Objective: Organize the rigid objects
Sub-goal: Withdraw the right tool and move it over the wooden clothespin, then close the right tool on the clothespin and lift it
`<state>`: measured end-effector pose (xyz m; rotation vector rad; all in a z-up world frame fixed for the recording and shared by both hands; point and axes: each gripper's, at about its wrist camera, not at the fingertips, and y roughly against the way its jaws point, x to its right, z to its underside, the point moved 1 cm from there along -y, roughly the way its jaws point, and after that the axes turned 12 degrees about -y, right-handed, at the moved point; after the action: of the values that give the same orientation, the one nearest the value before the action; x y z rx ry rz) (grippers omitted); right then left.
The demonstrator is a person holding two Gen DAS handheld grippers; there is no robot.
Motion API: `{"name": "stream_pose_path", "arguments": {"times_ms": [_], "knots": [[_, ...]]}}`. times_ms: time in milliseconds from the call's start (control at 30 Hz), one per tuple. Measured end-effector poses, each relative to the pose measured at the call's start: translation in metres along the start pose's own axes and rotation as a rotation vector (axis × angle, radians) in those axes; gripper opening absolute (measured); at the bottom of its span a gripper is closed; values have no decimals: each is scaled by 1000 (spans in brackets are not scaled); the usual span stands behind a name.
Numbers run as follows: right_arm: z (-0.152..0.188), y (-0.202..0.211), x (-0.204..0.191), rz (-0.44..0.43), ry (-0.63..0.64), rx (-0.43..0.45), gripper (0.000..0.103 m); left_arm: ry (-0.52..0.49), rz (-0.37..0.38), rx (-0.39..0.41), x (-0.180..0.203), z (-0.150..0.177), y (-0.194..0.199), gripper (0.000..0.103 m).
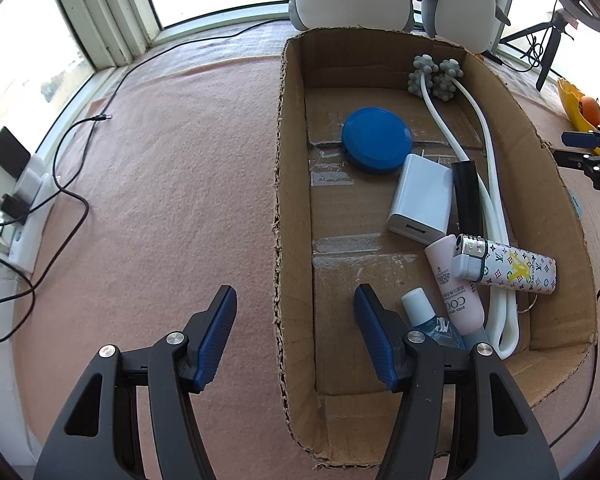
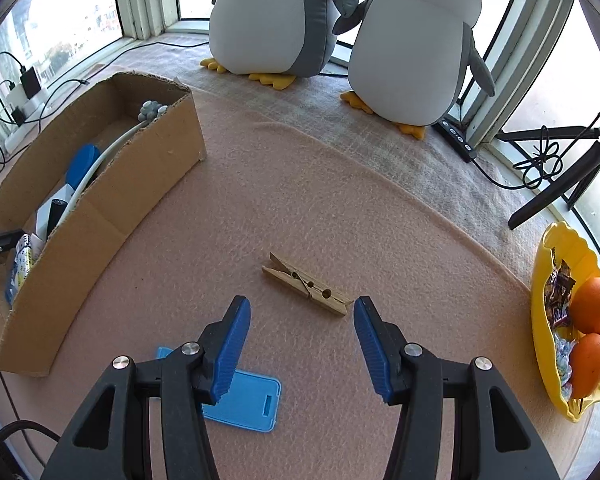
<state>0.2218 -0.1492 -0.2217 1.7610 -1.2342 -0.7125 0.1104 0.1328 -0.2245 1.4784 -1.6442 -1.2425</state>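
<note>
Two loose pieces are waiting on the pink blanket [image 2: 300, 208] outside the cardboard box [image 2: 100, 216]. We are bringing the right tongs [image 2: 302, 316], gaping and empty, over the wooden clothespin [image 2: 306, 284]; we should straddle it crosswise. Left tongs [image 1: 296, 300] are hanging empty astride the box wall.

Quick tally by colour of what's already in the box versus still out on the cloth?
In the box:
Blue: 1, the round case
White: 2, the charger and the massager
Black: 1, a tube
Pink: 1, a tube
Patterned: 1, the lighter
Clear blue: 1, a bottle
On the cloth:
Wood: 1, the clothespin
Blue: 1, a flat case
Total: 9
</note>
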Motion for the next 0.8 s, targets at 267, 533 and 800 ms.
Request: {"name": "stream_pose_path", "arguments": {"times_ms": [267,533,800], "knots": [[-10,-18,-3,16,42,-17,50,0,3,-2,0,0,-1,61],[-15,-27,3,40,39,-18,46,3,5,-3,-1,0,-2,61],[-14,-34,13,-17,-24,-52,26,7,6,-2,-1,0,-1,61]]}}
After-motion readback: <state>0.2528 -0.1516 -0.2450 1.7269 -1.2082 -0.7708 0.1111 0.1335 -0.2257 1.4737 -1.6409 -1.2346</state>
